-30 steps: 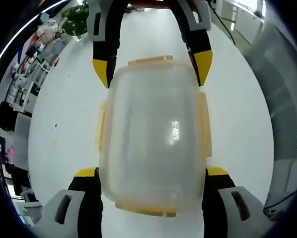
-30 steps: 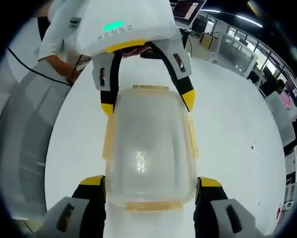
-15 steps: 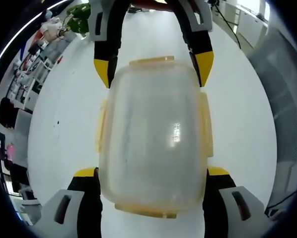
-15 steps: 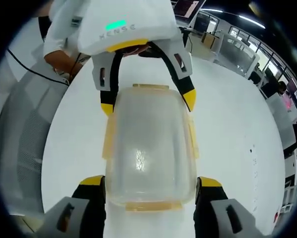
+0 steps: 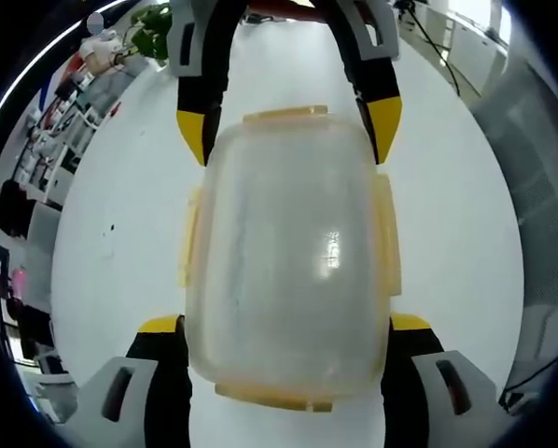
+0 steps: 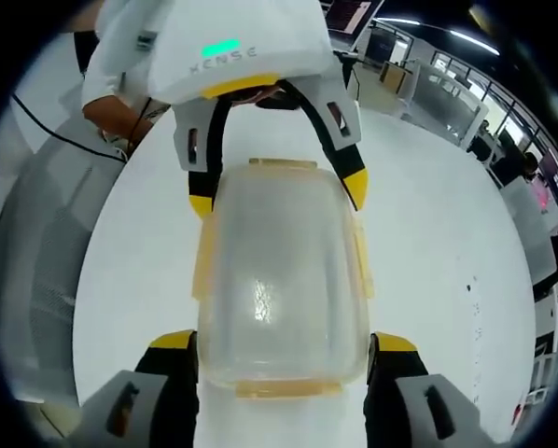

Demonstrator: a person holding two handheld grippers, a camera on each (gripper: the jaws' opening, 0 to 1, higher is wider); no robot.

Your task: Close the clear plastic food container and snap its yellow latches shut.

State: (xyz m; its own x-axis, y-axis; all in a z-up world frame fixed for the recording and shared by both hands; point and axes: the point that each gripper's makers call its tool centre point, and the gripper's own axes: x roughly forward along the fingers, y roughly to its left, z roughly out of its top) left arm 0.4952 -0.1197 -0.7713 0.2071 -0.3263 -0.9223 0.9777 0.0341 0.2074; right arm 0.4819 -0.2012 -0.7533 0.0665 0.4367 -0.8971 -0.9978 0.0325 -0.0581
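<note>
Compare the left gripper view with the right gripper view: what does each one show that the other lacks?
Left gripper view: a green plant at the top left and shelves along the left edge.

Right gripper view: a person's white sleeve with a black cable, and the green light on the left gripper's housing.

Both: the clear container with yellow latches on the white table, the left gripper and right gripper straddling opposite ends.
</note>
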